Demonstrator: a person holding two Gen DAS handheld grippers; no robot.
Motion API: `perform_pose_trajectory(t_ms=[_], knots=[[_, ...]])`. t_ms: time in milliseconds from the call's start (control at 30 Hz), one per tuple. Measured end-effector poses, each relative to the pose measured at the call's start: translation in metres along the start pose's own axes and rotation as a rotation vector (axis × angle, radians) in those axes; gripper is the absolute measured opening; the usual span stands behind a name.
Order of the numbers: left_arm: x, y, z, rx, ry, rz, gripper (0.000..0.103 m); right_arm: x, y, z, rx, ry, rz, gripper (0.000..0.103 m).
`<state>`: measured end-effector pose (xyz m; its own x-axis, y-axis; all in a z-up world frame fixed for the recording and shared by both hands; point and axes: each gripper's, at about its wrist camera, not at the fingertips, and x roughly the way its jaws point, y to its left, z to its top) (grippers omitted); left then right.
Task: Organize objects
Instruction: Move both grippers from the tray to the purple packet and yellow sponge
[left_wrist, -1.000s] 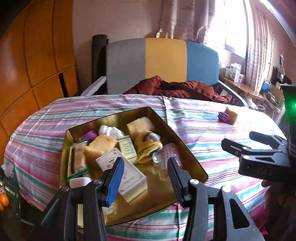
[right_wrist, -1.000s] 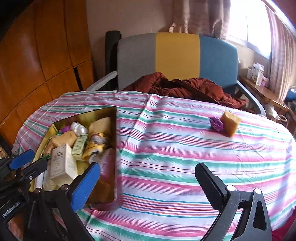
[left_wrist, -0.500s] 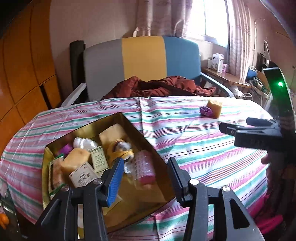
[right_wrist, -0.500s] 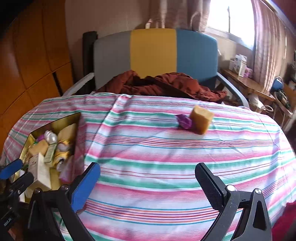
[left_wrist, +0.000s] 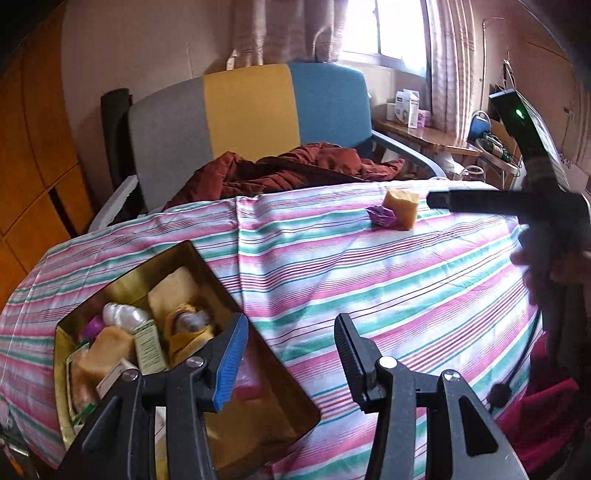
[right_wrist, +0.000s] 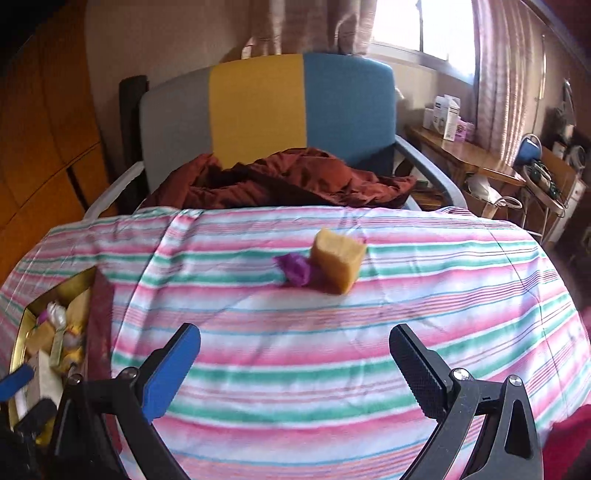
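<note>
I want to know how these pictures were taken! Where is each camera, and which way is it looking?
Left wrist: sits on the left gripper, looking down over its open fingers at the tin and striped cloth; the right gripper and a hand show too.
Right wrist: sits on the right gripper, facing the sponge and purple wrapper; its open fingers show.
Both share the tin, cloth, sponge, wrapper and chair.
</note>
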<state>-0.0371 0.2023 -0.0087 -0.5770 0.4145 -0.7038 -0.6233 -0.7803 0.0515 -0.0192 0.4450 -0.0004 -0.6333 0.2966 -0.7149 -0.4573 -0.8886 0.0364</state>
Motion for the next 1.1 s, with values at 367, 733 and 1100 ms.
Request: perform_pose_trajectory(t_ms=[367,733,1100], knots=[[0.048,-0.024,0.033,-0.005,0.069,-0.080,0.049,0.056,-0.080,0.028,0.185,0.042,-0.061,0.103],[0.130,-0.075,0.083,0.070,0.133,-0.195,0.071,0.080,-0.127,0.012,0.394,0.108,0.006,0.103],[0.223,-0.122,0.138,0.231,0.161,-0.269,0.086,0.078,-0.144,0.013,0.468,0.123,0.046,0.103]])
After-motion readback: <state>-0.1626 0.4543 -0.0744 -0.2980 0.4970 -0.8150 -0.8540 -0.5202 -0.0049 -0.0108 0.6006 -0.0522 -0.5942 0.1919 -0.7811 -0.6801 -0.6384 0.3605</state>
